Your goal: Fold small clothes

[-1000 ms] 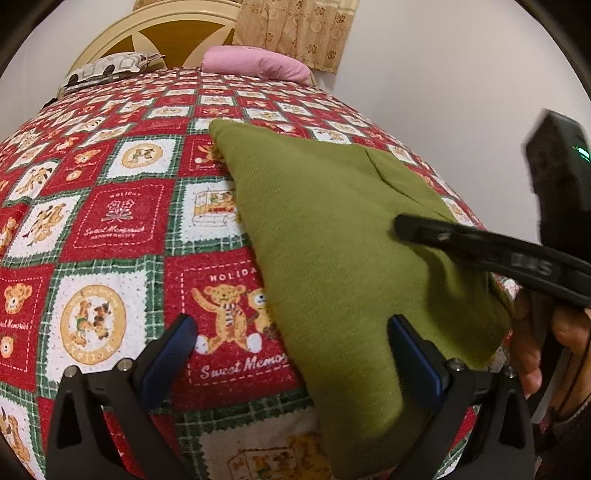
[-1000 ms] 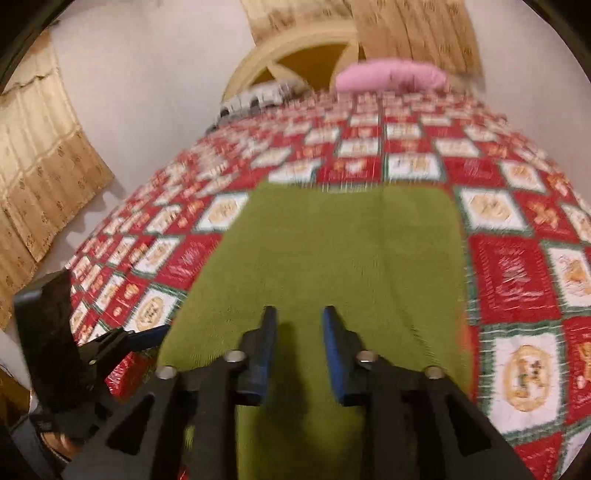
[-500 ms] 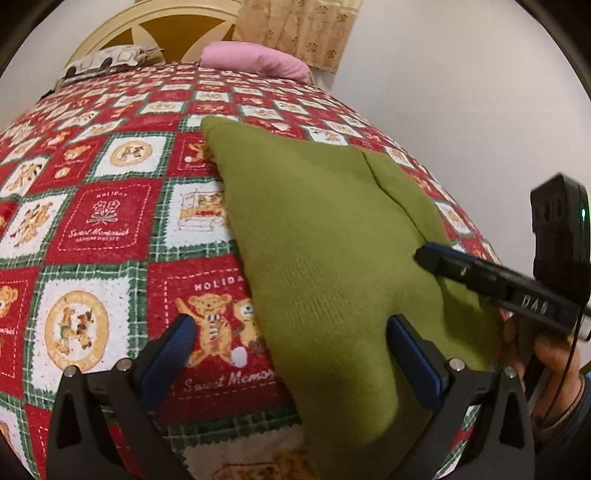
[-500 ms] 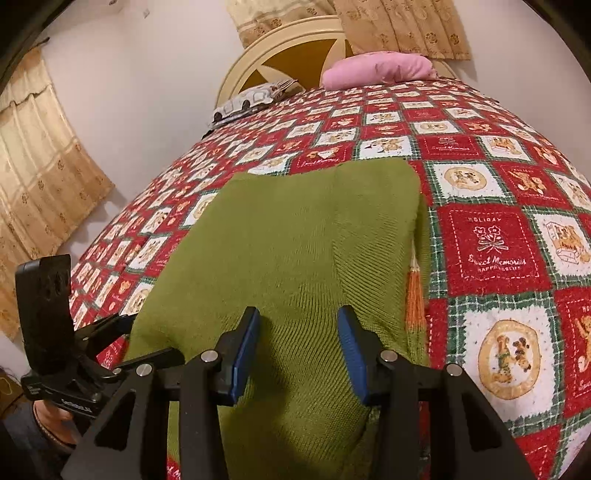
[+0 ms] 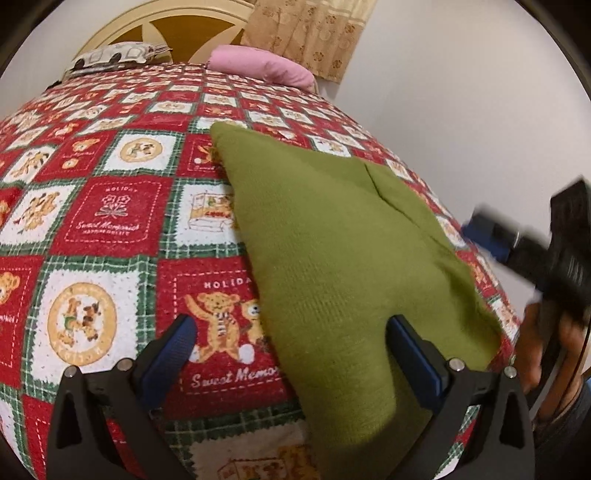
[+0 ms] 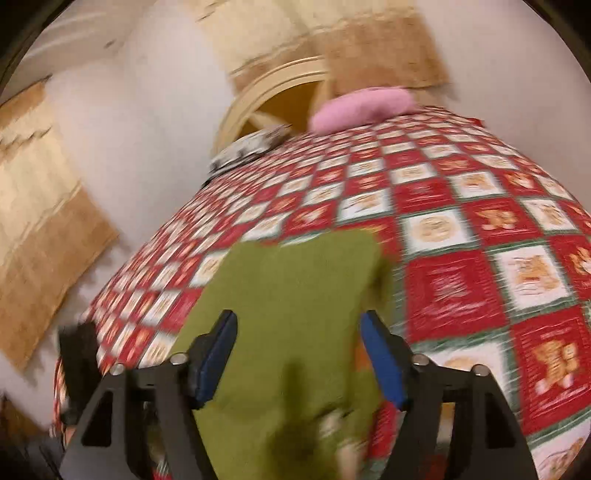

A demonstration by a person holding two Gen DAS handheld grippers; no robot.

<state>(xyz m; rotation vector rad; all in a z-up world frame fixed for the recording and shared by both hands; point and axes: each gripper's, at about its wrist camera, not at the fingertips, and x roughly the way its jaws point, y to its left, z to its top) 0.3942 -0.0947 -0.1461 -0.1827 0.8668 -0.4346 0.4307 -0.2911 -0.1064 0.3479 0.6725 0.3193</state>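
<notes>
An olive-green knitted garment (image 5: 332, 251) lies folded and flat on the bed's near right part; it also shows in the right wrist view (image 6: 295, 314), blurred. My left gripper (image 5: 291, 350) is open and empty, just above the garment's near left edge, one finger over the quilt and one over the cloth. My right gripper (image 6: 299, 354) is open and empty above the garment's near end. In the left wrist view the right gripper (image 5: 532, 247) appears blurred, off the garment's right edge.
The bed carries a red, green and white teddy-bear quilt (image 5: 110, 221). A pink pillow (image 5: 258, 66) and a patterned pillow (image 5: 114, 55) lie by the headboard (image 5: 177, 22). A white wall (image 5: 461, 92) runs along the right. Curtains (image 6: 40, 221) hang left of the bed.
My right gripper has opened wider and pulled back off the garment, to the right and up; its view is blurred by motion. The left gripper has hardly moved.
</notes>
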